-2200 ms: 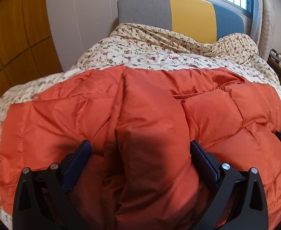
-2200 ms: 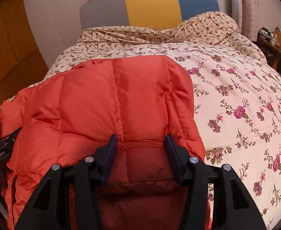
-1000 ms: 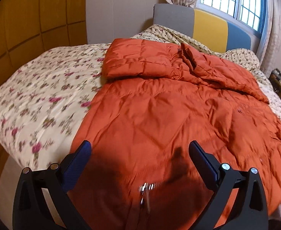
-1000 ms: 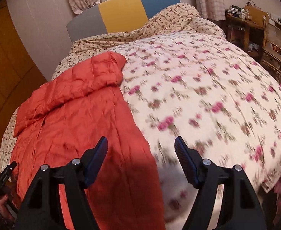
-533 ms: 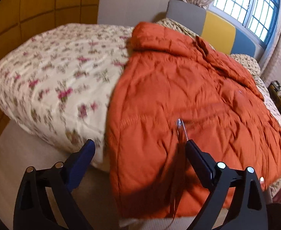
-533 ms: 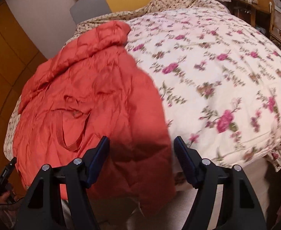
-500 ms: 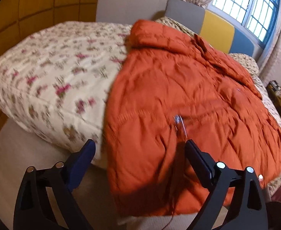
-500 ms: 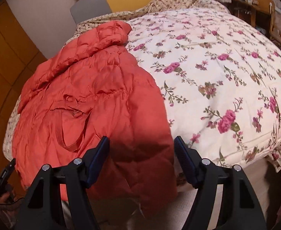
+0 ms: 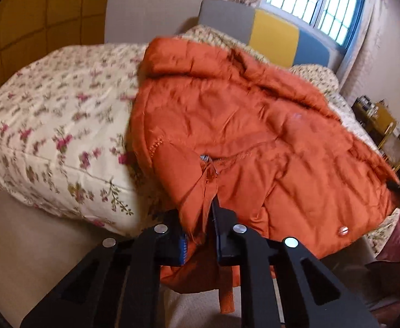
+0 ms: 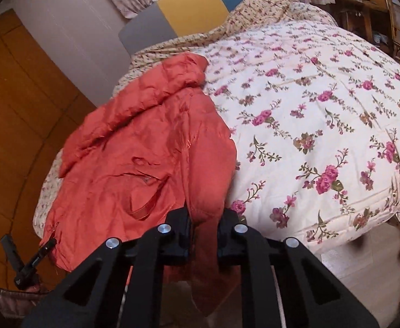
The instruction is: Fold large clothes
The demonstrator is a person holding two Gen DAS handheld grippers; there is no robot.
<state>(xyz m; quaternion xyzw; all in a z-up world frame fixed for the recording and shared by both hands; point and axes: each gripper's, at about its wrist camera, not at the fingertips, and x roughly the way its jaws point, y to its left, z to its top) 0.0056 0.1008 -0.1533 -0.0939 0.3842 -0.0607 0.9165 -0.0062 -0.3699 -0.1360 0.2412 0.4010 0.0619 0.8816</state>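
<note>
The orange jacket lies spread on the bed, its hem hanging over the bed's foot edge. The left gripper has its fingers clenched on the hem beside the zipper; the right gripper pinches the hem's other corner.

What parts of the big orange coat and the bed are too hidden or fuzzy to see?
- Left wrist view: the orange coat hem is hidden behind the left gripper.
- Right wrist view: the coat's bottom corner sits behind the right gripper.
- Both views: the flowery quilt under the coat is covered.
- Left wrist view: blurred.
</note>
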